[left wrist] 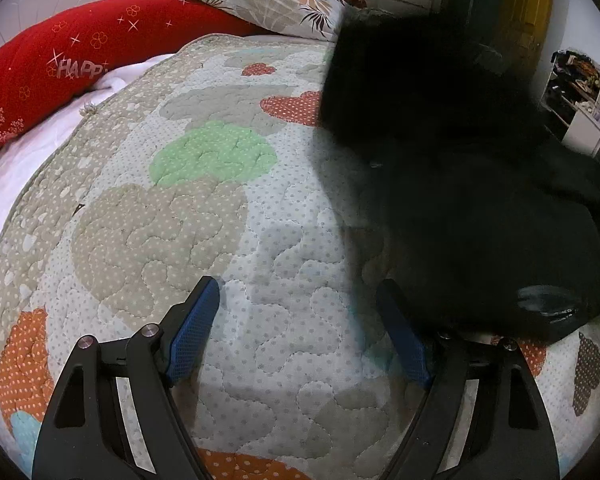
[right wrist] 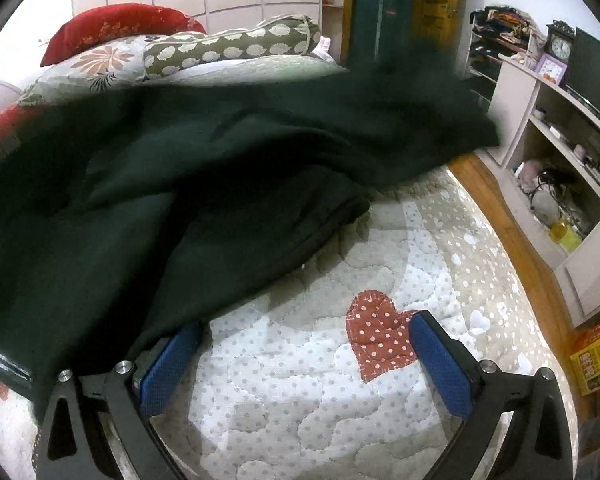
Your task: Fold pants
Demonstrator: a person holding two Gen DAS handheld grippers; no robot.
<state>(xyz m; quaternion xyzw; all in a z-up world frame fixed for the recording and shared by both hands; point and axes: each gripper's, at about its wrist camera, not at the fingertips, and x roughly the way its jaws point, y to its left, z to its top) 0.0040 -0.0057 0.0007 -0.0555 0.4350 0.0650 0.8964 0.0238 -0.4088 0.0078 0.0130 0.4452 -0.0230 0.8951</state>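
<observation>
Both the left gripper and right gripper are spread wide, gripping nothing. The dark pants sit bunched on the bed quilt between them. I'd flatten the legs before pinching any edge.

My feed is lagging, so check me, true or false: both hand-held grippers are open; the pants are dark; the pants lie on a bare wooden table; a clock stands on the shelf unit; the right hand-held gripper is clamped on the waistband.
1. Both the left hand-held gripper and the right hand-held gripper are open: true.
2. The pants are dark: true.
3. They lie on a bare wooden table: false, on a quilted bedspread.
4. A clock stands on the shelf unit: true.
5. The right hand-held gripper clamps the waistband: false, its jaws are spread with only quilt between them.
</observation>
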